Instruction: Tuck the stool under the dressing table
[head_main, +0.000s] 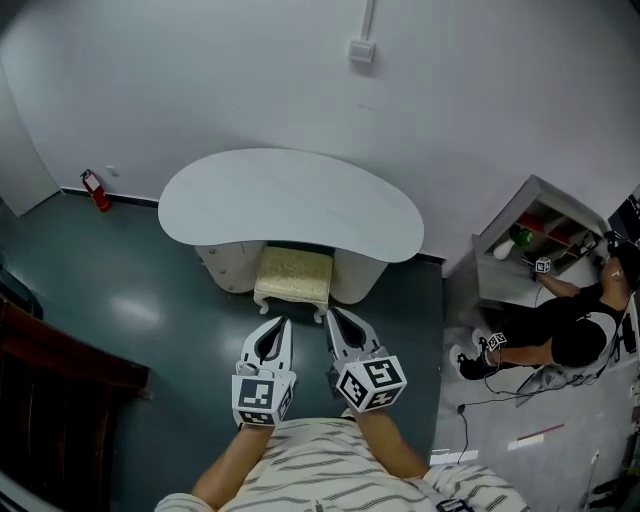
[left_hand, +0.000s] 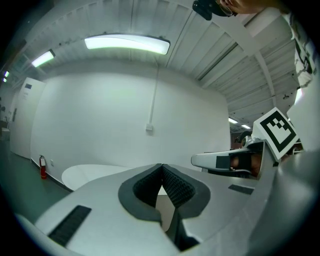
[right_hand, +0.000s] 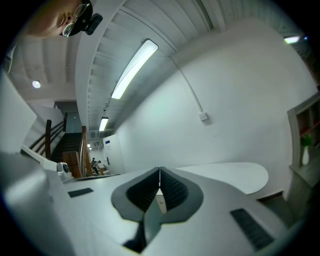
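A white kidney-shaped tabletop (head_main: 290, 195) stands against the pale wall on a dark green floor. The stool (head_main: 293, 275), with its cream cushion, sits partly under the tabletop's front edge, between the two white pedestals, its near half showing. Just short of the stool's near edge, the left gripper (head_main: 277, 322) and right gripper (head_main: 336, 314) hang side by side, fingers clenched on nothing, each cube bearing black-and-white square markers. A red fire extinguisher (head_main: 96, 190) stands by the wall at left.
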